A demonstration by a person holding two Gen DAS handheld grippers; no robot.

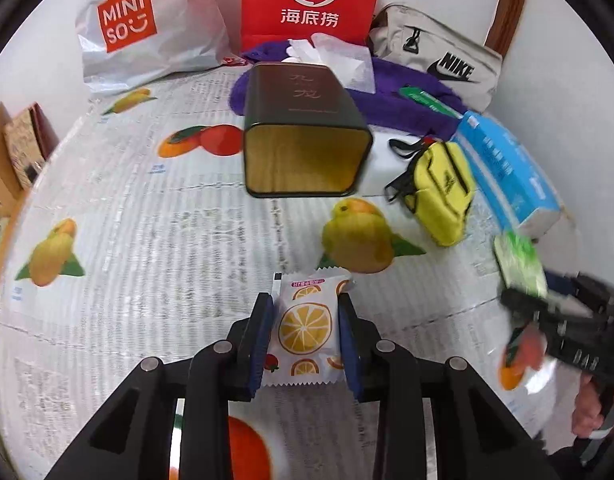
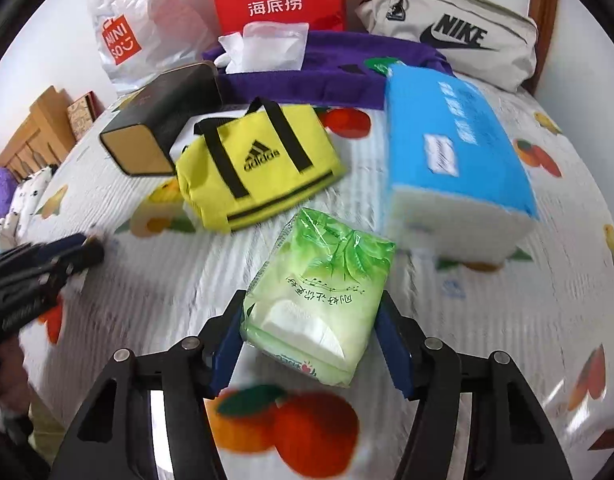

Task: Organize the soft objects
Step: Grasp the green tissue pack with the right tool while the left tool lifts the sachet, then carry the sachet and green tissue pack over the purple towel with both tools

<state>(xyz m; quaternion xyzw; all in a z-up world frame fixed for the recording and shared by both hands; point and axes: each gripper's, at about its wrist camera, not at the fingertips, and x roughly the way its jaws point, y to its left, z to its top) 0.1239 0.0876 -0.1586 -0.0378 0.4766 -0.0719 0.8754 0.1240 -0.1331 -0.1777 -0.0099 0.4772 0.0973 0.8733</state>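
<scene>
My left gripper (image 1: 307, 336) is shut on a small white packet printed with orange slices (image 1: 307, 332), held above the fruit-print tablecloth (image 1: 147, 240). My right gripper (image 2: 311, 340) is shut on a green tissue pack (image 2: 319, 292), also lifted; it shows blurred at the right of the left wrist view (image 1: 521, 264). A dark tin with a gold inside (image 1: 303, 132) lies on its side, mouth toward me. A yellow Adidas mini bag (image 2: 259, 168) and a blue tissue box (image 2: 455, 160) lie beyond the right gripper.
At the back stand a Miniso plastic bag (image 1: 147, 28), a red Haidilao paper bag (image 1: 311, 0) and a beige Nike pouch (image 2: 451, 28). A purple towel (image 2: 327, 68) with a clear tissue packet (image 2: 267, 48) lies before them. Wooden furniture (image 2: 39, 128) is at left.
</scene>
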